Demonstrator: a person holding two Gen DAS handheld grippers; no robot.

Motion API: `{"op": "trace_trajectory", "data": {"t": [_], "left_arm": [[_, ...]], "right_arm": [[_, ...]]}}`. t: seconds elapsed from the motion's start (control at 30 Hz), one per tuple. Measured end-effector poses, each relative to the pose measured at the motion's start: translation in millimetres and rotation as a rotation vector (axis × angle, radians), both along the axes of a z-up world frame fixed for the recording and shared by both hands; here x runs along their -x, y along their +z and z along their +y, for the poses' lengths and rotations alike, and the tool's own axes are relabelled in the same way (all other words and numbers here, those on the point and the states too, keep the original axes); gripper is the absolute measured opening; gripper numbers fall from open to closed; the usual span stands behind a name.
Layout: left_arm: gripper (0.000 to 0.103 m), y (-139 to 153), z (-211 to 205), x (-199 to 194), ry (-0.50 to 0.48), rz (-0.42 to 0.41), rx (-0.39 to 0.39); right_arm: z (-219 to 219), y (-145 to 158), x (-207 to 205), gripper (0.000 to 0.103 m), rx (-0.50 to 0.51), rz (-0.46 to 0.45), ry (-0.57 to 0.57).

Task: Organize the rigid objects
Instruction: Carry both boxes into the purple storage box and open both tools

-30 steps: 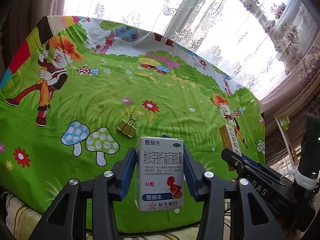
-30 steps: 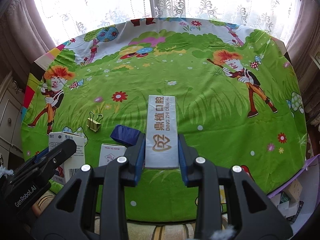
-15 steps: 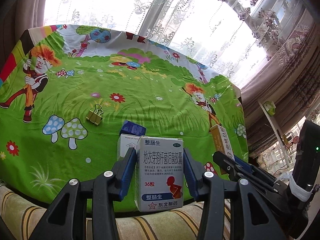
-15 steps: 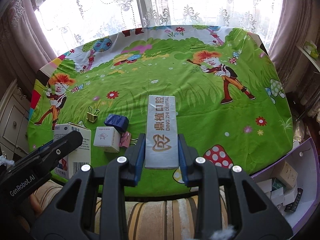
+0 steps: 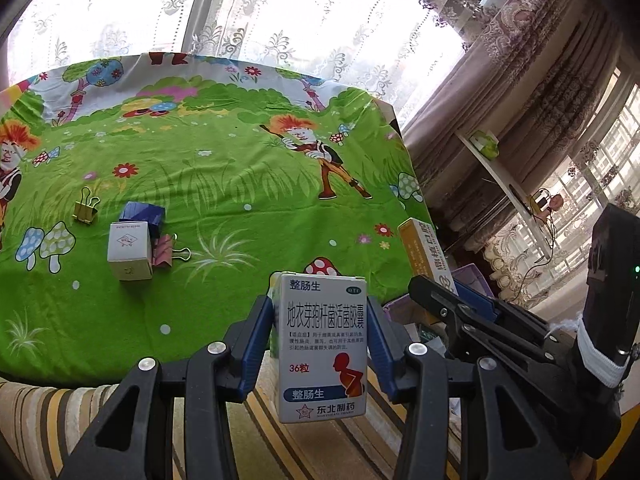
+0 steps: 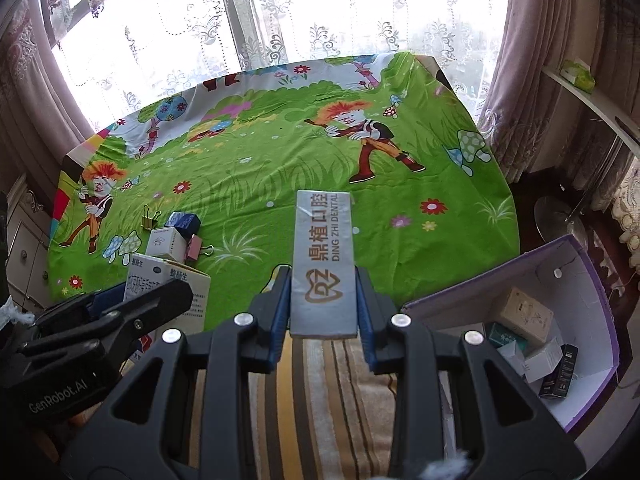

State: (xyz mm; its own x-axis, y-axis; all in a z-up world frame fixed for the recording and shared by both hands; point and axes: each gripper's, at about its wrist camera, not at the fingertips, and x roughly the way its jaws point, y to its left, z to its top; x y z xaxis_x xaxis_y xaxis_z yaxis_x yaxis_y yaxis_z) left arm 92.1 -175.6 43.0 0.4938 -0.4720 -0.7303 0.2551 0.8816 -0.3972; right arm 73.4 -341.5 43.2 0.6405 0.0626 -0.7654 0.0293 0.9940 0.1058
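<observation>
Left wrist view: left gripper clamps a medicine box past the table's near edge. Right gripper pinches a grey box beside a purple bin.

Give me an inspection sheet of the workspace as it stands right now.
Surface: green cartoon tablecloth, bare over most of it.
Job's things: white medicine box in left gripper; grey dental box in right gripper; purple-rimmed bin holding small boxes, off the table.
Clutter: small white box, blue box, pink binder clip, gold binder clip.
Grippers: both shut on their boxes.
Cables: wires at the window shelf.
Surroundings: lace curtains, striped carpet.
</observation>
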Motion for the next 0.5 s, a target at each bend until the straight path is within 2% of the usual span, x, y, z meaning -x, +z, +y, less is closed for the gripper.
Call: {"op": "trace_trajectory", "data": {"t": [0.5], "left_arm": [[0.047,2,-77,26,-0.223,0.042,0.137]], "right_arm": [[-114,4,60,0.035,0.078,0.007,-0.217]]}}
